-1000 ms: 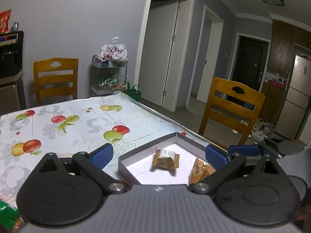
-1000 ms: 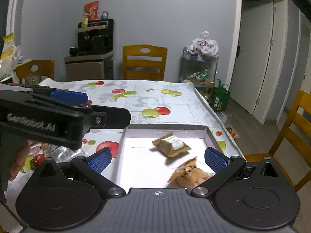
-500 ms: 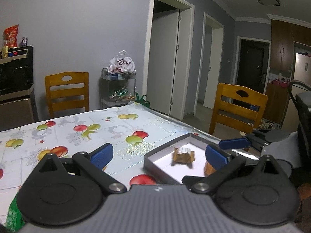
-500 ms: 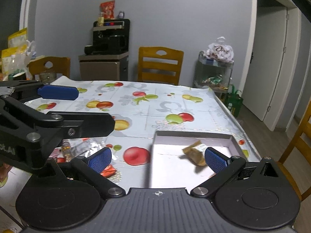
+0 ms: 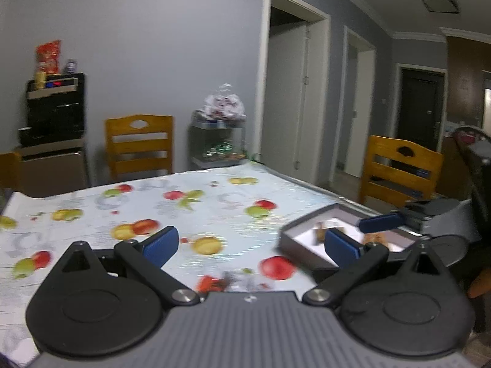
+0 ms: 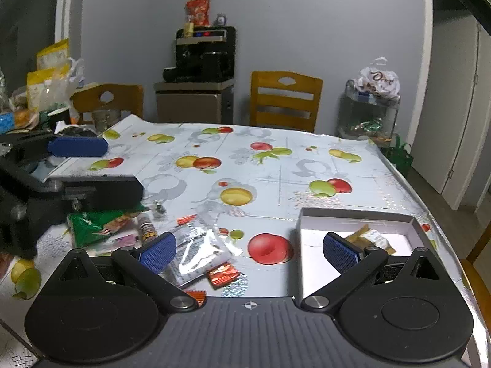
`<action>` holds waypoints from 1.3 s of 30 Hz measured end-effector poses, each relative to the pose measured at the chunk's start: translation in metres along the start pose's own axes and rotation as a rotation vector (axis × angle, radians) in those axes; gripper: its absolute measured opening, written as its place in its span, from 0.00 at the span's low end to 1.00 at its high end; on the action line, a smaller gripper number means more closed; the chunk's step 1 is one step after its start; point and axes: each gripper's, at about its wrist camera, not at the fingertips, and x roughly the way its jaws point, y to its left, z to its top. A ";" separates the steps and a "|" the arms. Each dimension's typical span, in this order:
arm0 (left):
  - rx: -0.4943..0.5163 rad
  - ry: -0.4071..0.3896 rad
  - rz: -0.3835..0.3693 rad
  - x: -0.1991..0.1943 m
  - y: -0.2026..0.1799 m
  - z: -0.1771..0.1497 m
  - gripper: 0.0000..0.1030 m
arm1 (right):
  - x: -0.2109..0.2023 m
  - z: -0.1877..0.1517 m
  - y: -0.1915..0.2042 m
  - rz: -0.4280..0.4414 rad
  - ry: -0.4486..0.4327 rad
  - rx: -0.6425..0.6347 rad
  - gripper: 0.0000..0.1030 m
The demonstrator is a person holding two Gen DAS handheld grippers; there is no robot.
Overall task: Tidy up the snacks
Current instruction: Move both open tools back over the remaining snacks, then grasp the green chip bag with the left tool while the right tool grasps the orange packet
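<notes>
Holding both grippers with jaws wide and empty, we see our right gripper [image 6: 249,250] above loose snacks [image 6: 196,250] on the surface [image 6: 276,165]. Beyond, to the right, the box [image 6: 356,214] holds a wrapped snack [image 6: 373,237]. Our left gripper [image 5: 250,242] hovers left of it.

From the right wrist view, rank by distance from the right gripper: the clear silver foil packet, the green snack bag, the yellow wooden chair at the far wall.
From the right gripper:
1. Clear silver foil packet, just ahead by its left finger.
2. Green snack bag, farther left, under the left gripper.
3. Yellow wooden chair, beyond the table's far edge, against the wall.
</notes>
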 end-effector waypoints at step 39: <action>-0.086 0.067 0.302 0.001 0.119 -0.063 0.99 | 0.013 -0.028 0.032 0.105 0.081 0.016 1.00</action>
